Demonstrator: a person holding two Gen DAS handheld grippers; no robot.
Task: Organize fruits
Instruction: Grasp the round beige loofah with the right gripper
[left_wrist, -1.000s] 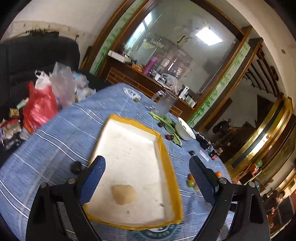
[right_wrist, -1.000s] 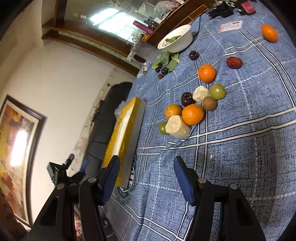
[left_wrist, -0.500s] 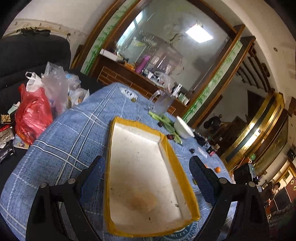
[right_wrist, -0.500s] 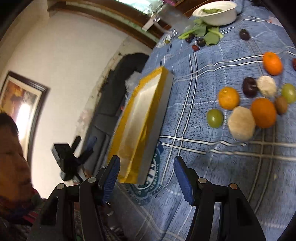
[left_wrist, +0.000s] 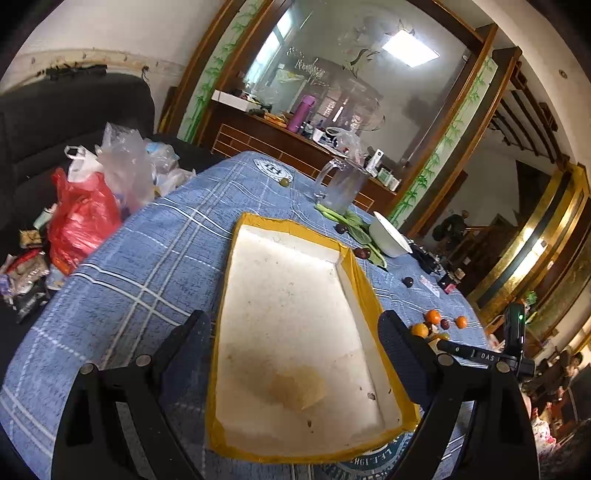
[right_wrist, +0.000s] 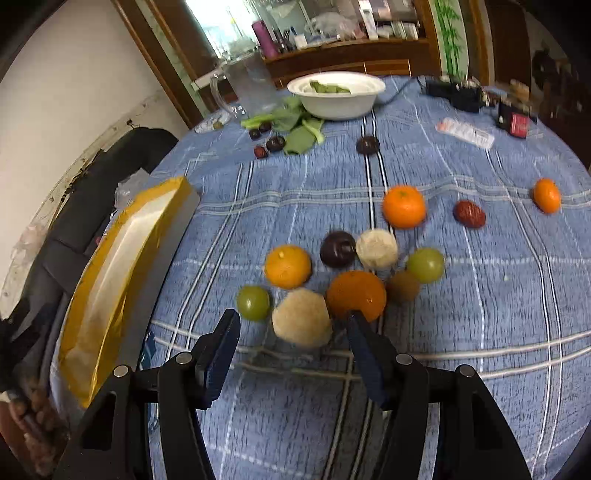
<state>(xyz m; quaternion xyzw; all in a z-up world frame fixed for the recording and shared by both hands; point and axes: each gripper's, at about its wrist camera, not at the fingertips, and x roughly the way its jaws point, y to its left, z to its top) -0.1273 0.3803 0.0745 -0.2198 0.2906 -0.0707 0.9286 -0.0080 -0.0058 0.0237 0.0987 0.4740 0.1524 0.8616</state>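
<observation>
A white foam tray with a yellow rim (left_wrist: 354, 273) lies on the blue checked tablecloth; a pale fruit (left_wrist: 295, 384) rests blurred at its near end. My left gripper (left_wrist: 291, 343) hovers open over that end, jaws wide, nothing between them. In the right wrist view the tray (right_wrist: 122, 236) is at the left. Right of it lies a cluster: tangerines (right_wrist: 288, 266) (right_wrist: 356, 295), green fruits (right_wrist: 253, 302), a dark plum (right_wrist: 337, 249), pale fruits (right_wrist: 376, 247). My right gripper (right_wrist: 291, 325) is open, and the nearest pale fruit (right_wrist: 301, 321) lies just beyond its tips, untouched.
Farther back stand a white bowl (right_wrist: 336, 96) with leaves, a glass mug (right_wrist: 251, 88), loose green leaves (right_wrist: 299, 136) and dark fruits (right_wrist: 275, 143). Black electronics (right_wrist: 458, 94) sit at the far right. A red plastic bag (left_wrist: 81, 221) and a dark sofa lie past the table's left edge.
My right gripper has swung from the tray's side round to the fruit cluster and come close to the nearest pale fruit. The left gripper has sunk a little over the tray.
</observation>
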